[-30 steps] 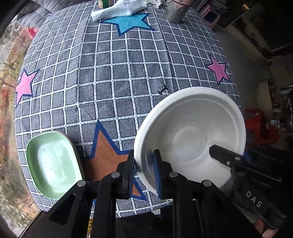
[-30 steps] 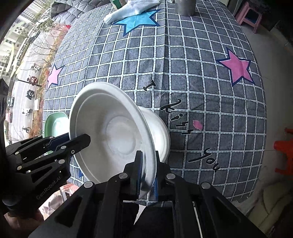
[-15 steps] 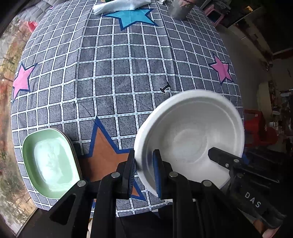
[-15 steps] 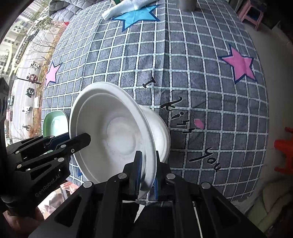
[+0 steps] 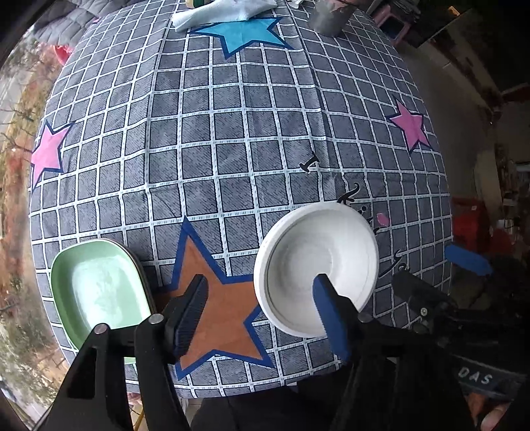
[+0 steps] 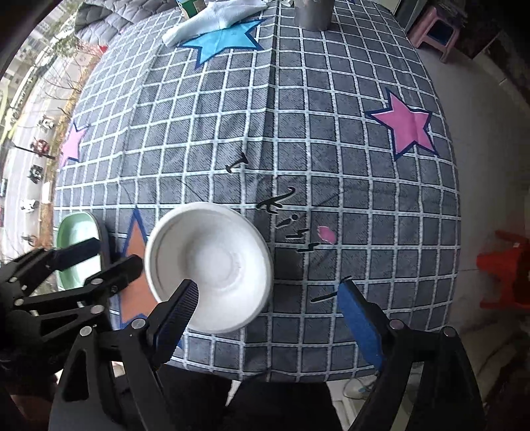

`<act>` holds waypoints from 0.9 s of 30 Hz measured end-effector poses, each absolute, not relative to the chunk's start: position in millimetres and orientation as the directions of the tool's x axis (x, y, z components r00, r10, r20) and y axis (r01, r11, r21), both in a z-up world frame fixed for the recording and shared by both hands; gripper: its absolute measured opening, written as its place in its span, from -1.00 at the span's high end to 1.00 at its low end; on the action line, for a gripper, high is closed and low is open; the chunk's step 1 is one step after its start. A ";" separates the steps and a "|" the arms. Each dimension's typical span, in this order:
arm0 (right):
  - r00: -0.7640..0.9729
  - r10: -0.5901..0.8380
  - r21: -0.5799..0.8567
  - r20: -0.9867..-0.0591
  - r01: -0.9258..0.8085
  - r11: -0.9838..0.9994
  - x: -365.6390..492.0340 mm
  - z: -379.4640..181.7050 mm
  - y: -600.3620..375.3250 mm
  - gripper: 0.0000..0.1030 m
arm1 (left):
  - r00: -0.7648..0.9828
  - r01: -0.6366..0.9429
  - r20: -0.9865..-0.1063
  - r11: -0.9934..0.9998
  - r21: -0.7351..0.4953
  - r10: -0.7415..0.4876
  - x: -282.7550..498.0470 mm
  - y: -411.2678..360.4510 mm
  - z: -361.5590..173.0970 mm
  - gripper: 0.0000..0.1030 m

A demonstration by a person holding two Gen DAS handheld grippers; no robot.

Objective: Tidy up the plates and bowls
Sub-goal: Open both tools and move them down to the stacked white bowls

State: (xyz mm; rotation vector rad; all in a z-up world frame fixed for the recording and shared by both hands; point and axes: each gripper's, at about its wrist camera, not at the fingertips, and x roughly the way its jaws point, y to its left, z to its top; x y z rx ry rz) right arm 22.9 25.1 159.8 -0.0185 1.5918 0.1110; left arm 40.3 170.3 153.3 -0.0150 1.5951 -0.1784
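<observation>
White bowls (image 5: 316,268) sit nested in a stack on the checked tablecloth near the table's front edge; the stack also shows in the right wrist view (image 6: 208,265). A green rectangular plate (image 5: 99,291) lies on a darker plate at the front left and shows in the right wrist view (image 6: 71,252) too. My left gripper (image 5: 261,315) is open and empty, hovering over the brown star just left of the bowls. My right gripper (image 6: 268,318) is open and empty, just right of the bowls.
A grey metal cup (image 5: 326,18) and a light blue cloth (image 5: 225,11) stand at the far side of the table. The tablecloth (image 5: 232,132) carries star patches. A pink stool (image 6: 434,33) and a red stool (image 6: 506,265) stand on the floor to the right.
Both grippers were shut on the rim of the top white bowl, held tilted above the stack. Now the bowl rests nested in the stack, and both grippers have opened and drawn back.
</observation>
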 end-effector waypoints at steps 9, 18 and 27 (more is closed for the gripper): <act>-0.087 -0.006 0.007 -0.996 -0.146 0.989 12.3 148.0 27.2 -0.70 | -0.073 0.219 -0.997 0.976 -0.012 0.004 27.8 161.2 143.6 -0.54; -0.067 -0.044 -0.034 -0.997 -0.151 0.988 9.6 155.1 21.2 -0.70 | -0.089 0.281 -0.996 0.959 -0.027 -0.002 32.1 152.9 145.9 -0.60; -0.032 -0.063 -0.058 -0.997 -0.145 0.988 15.4 164.0 20.7 -0.70 | 0.004 0.336 -1.000 0.941 0.026 0.026 41.0 142.9 161.6 -0.66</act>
